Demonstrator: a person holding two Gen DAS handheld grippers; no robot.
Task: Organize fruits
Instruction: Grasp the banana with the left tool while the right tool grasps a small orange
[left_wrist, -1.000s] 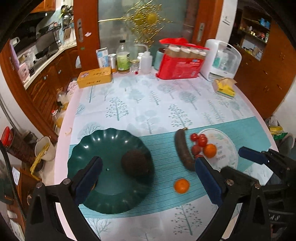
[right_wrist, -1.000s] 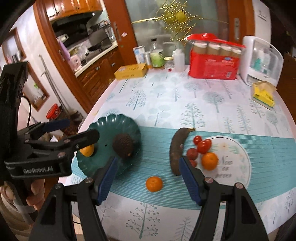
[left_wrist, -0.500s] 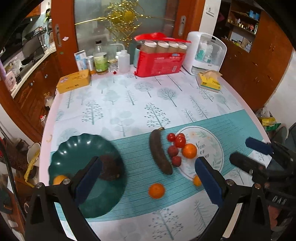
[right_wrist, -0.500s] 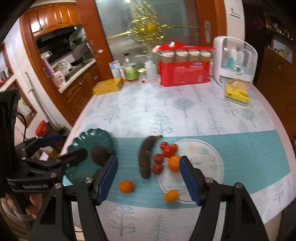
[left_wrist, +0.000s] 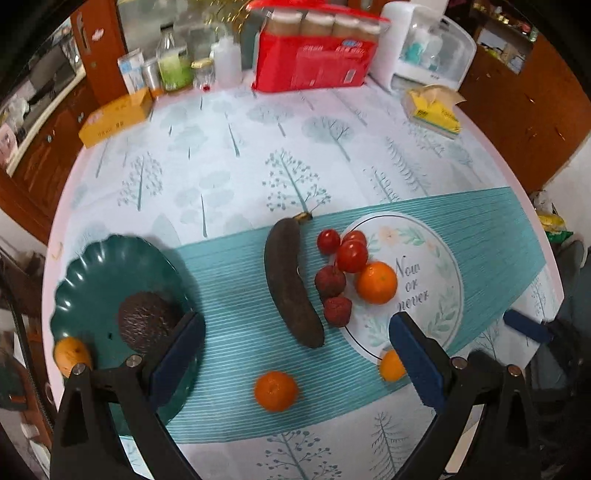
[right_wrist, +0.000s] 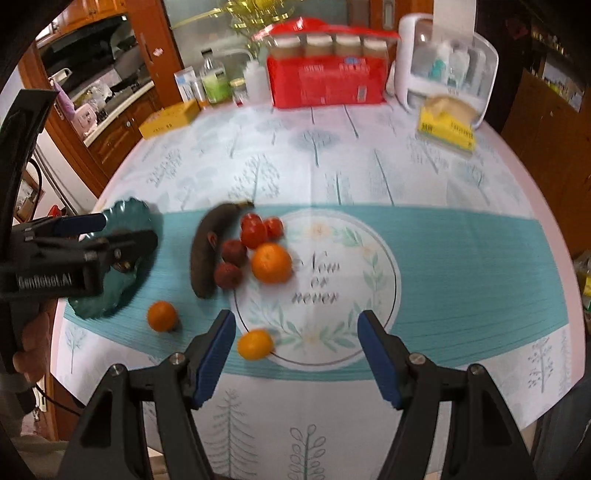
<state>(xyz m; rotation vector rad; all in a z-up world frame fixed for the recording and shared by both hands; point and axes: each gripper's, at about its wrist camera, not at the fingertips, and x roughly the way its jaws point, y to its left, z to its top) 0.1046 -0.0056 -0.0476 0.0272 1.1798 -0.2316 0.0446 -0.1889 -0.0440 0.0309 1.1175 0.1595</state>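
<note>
A: Where does the fruit stand?

B: The green scalloped plate (left_wrist: 110, 258) at the table's left edge holds a dark avocado (left_wrist: 146, 323) and one small orange fruit (left_wrist: 72, 356) by its rim. The rest lies loose on the tablecloth: a blackened banana (left_wrist: 290, 284), two or three cherry tomatoes (left_wrist: 351, 254), two lychees (left_wrist: 330, 281), a big orange (left_wrist: 376, 282), a mandarin (left_wrist: 275, 391) nearer the camera, and a small orange fruit (right_wrist: 255, 344) on the printed circle's edge.

A: And the claws?

B: Both empty. The left gripper (left_wrist: 295, 362) hangs spread wide above the cloth, and the right gripper (right_wrist: 295, 354) is equally wide, the small fruit just ahead of its left finger (right_wrist: 214, 354).

A: What worries you?

B: Round fruit rolls. If one finger nudges that small fruit before the other arrives, I judge it could skid off toward the near table edge. The banana looks overripe, so a hard squeeze may split it. Reaching into the cluster risks knocking tomatoes and lychees apart. And the plate sits close to the table's edge; a heavy drop on its rim could tip it.
</note>
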